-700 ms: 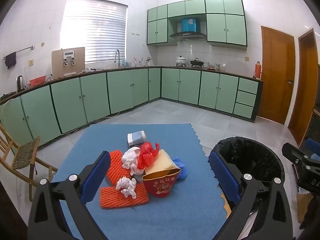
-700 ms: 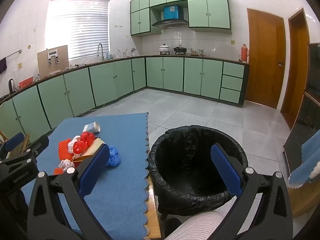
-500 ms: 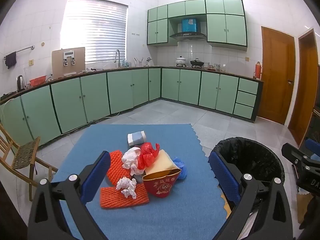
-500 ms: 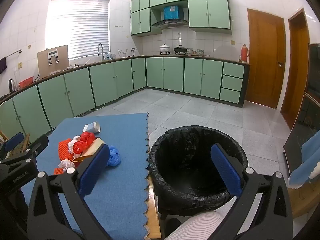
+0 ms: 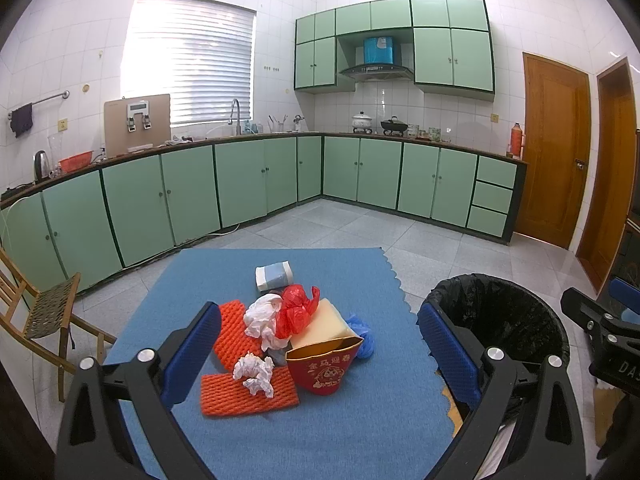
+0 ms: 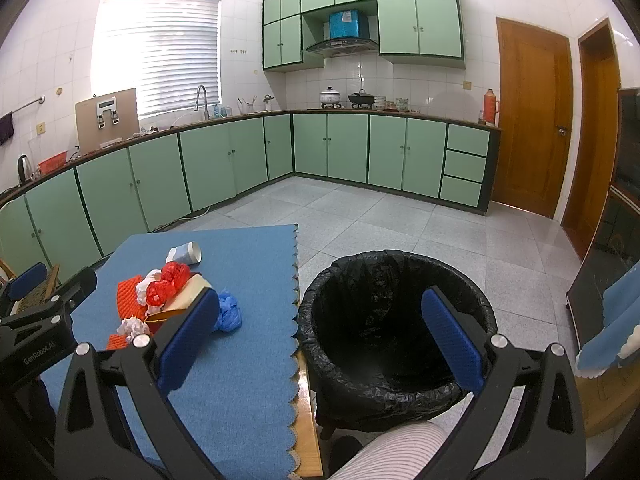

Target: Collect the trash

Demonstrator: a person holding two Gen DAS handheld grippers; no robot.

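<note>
A heap of trash lies on the blue mat [image 5: 360, 432]: orange foam nets [image 5: 248, 396], crumpled white tissues [image 5: 256, 372], a red plastic bag [image 5: 298, 312], a yellow sponge [image 5: 326, 322], a red paper cup [image 5: 322, 370], a blue wad [image 5: 362, 334] and a tipped blue-white cup [image 5: 274, 276]. My left gripper [image 5: 320, 354] hovers open just short of the heap, nothing between its fingers. My right gripper [image 6: 320, 334] stands open over the near rim of the black-lined bin [image 6: 396, 336], which is to the right of the mat [image 6: 240, 380]. The heap [image 6: 160, 292] is left of it.
A wooden chair [image 5: 44, 312] stands left of the table. Green cabinets [image 5: 240, 184] run along the far walls, tiled floor [image 6: 400, 220] between. A striped sleeve [image 6: 384, 456] shows at the bottom of the right wrist view. The table's wooden edge [image 6: 308, 420] borders the bin.
</note>
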